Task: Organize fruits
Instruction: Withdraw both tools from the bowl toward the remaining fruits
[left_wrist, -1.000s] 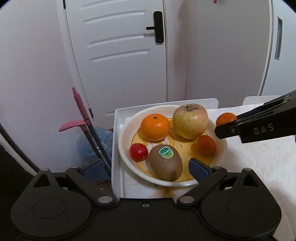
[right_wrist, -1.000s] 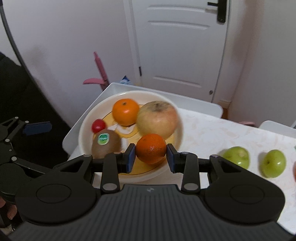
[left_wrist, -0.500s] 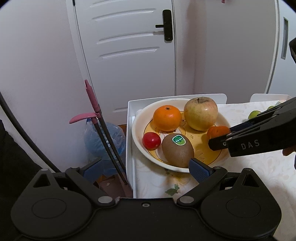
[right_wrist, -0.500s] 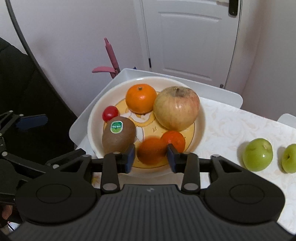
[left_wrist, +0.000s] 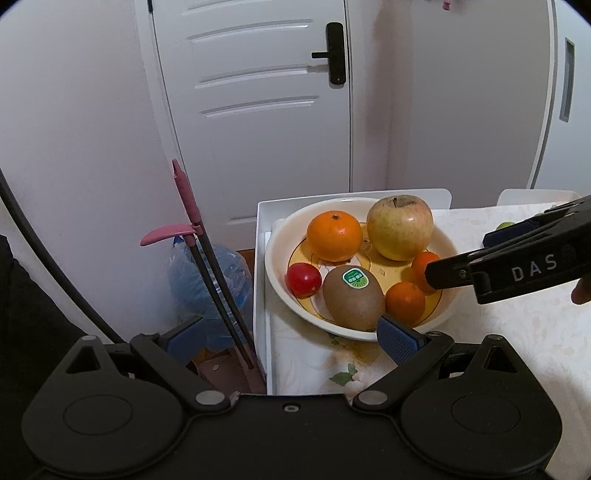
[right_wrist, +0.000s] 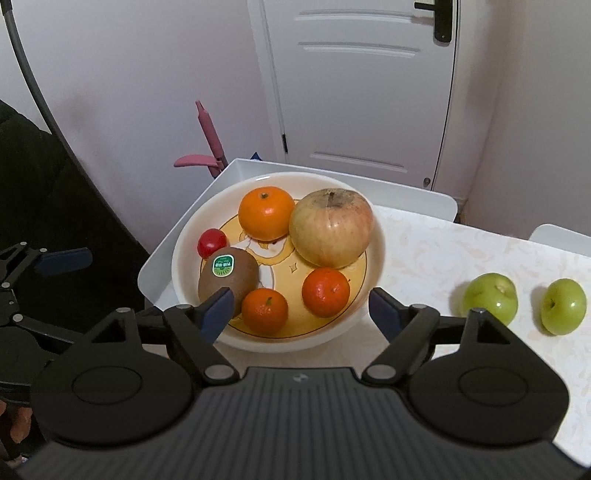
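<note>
The right gripper has let go: a second ago its blue pads were clamped on a small tangerine held above the bowl, and now its jaws are opening wide, with nothing pressed between them. That small tangerine lies loose on the floor of the bowl at about six o'clock, just ahead of the left pad and clear of the right one. Around it, the kiwi with its green sticker sits touching it at about eight o'clock, a second small tangerine lies at four o'clock, the cherry tomato at nine, the large orange at eleven and the apple at one to two. Farther out on the patterned tablecloth, at three o'clock from the bowl and well apart from it, two green fruits are not yet gathered. From the left wrist view the left gripper hangs spread wide at the bowl's near rim, holding nothing, one pad off the table's edge. So this placement looks done; I judge the green fruits are the likely next pick, which calls for the right gripper to back clear of the rim first.
</note>
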